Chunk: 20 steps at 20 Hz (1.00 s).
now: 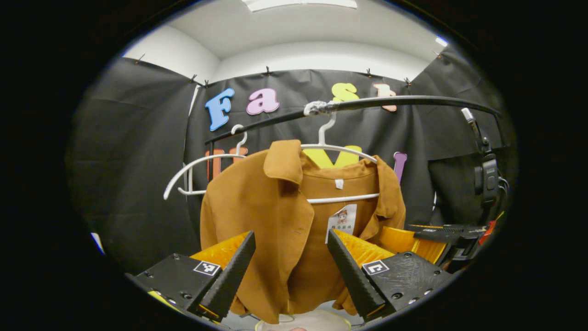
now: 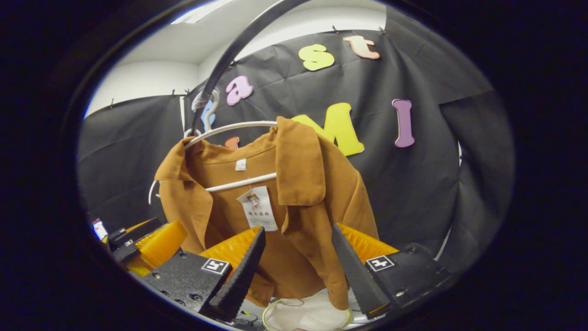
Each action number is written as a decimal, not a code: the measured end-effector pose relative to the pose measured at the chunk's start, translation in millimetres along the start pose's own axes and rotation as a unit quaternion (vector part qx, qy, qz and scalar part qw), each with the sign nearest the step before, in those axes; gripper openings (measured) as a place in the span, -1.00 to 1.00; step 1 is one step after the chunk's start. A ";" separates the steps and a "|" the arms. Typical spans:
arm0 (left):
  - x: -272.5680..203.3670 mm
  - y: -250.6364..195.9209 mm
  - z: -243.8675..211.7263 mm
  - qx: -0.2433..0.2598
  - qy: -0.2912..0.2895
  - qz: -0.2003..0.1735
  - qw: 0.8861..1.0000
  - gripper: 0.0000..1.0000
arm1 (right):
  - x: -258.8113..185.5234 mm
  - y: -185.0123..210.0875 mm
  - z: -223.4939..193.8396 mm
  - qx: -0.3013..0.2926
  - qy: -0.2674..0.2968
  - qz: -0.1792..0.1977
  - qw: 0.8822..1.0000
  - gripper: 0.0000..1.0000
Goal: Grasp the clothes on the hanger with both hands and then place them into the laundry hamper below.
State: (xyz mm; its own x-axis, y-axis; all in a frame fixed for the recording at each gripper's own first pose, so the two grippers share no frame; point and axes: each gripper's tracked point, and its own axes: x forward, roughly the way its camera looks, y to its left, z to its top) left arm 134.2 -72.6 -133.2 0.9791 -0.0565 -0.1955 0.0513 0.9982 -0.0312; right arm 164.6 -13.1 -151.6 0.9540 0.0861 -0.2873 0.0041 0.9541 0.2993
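A brown collared shirt (image 1: 275, 220) hangs on a white hanger (image 1: 340, 148) from a dark rail (image 1: 404, 101). A paper tag (image 1: 342, 220) dangles inside its collar. My left gripper (image 1: 291, 241) stands open, with the shirt's front hanging between and just beyond its fingers. In the right gripper view the same shirt (image 2: 303, 202) hangs on its hanger (image 2: 229, 128), and my right gripper (image 2: 298, 236) is open around the shirt's front edge. The pale rim of the laundry hamper (image 2: 308, 312) shows below the shirt's hem. The right gripper (image 1: 441, 239) also appears at the shirt's right side in the left gripper view.
A second white hanger (image 1: 197, 170) hangs bare on the rail to the left of the shirt. A black device (image 1: 487, 174) is clamped to a post at the right. Black cloth walls close the booth behind.
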 end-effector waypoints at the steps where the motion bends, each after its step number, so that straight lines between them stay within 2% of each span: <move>1: 5.3 0.7 -1.5 -0.004 0.003 0.002 1.000 0.84 | 10.9 -1.5 1.4 0.005 -0.001 -0.001 1.000 0.77; 2: 13.3 2.3 -2.2 -0.008 0.003 0.003 1.000 1.00 | 19.7 -0.8 0.5 0.008 -0.001 0.001 1.000 0.87; 3: 20.5 3.3 -2.5 -0.009 0.002 0.003 1.000 0.93 | 27.7 -0.9 1.3 0.005 -0.003 0.005 1.000 0.87; 4: 24.9 6.2 -4.0 -0.007 0.004 0.007 1.000 1.00 | 33.1 -5.9 -0.7 0.000 0.000 0.001 1.000 0.77; 5: 29.6 9.6 -5.0 -0.005 0.004 0.010 1.000 1.00 | 38.2 -9.1 -0.8 0.000 0.002 0.002 1.000 0.87; 8: 45.8 15.9 -11.5 -0.005 0.010 0.024 1.000 1.00 | 52.6 -0.7 5.9 0.008 -0.004 0.018 1.000 0.87; 9: 51.3 15.1 -16.7 -0.005 0.017 0.024 1.000 1.00 | 57.2 1.4 8.1 0.005 -0.006 0.018 1.000 0.77; 10: 57.1 13.9 -19.0 -0.004 0.022 0.024 0.999 1.00 | 61.3 -0.7 8.8 -0.002 -0.009 0.008 1.000 0.87; 11: 62.3 14.7 -20.2 -0.003 0.022 0.027 0.999 0.94 | 66.6 -3.6 9.1 -0.009 -0.010 -0.001 1.000 0.88; 12: 67.5 17.9 -22.0 -0.003 0.024 0.032 0.999 1.00 | 71.7 -4.4 6.4 -0.016 -0.007 -0.011 1.000 0.88; 16: 83.5 21.8 -21.3 -0.003 0.023 0.041 0.999 1.00 | 90.0 -9.2 6.9 -0.010 -0.003 -0.027 1.000 0.86; 18: 88.2 22.3 -19.9 -0.001 0.020 0.041 0.999 1.00 | 91.7 -12.7 3.3 -0.002 0.004 -0.031 1.000 0.75; 19: 90.8 24.2 -19.0 -0.002 0.015 0.043 0.999 0.83 | 92.8 -15.5 3.3 0.002 0.004 -0.036 0.999 0.70; 20: 92.9 26.4 -16.3 -0.001 0.011 0.044 0.999 0.65 | 94.1 -18.0 1.0 0.006 0.006 -0.037 0.999 0.43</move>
State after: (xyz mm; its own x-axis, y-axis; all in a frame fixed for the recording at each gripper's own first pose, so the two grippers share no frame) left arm 223.3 -51.7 -168.2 0.9753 0.0306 -0.2188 -0.0348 0.9993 -0.0155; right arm 254.6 -22.4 -183.0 0.9471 0.0183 -0.3204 0.0787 0.9546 0.2871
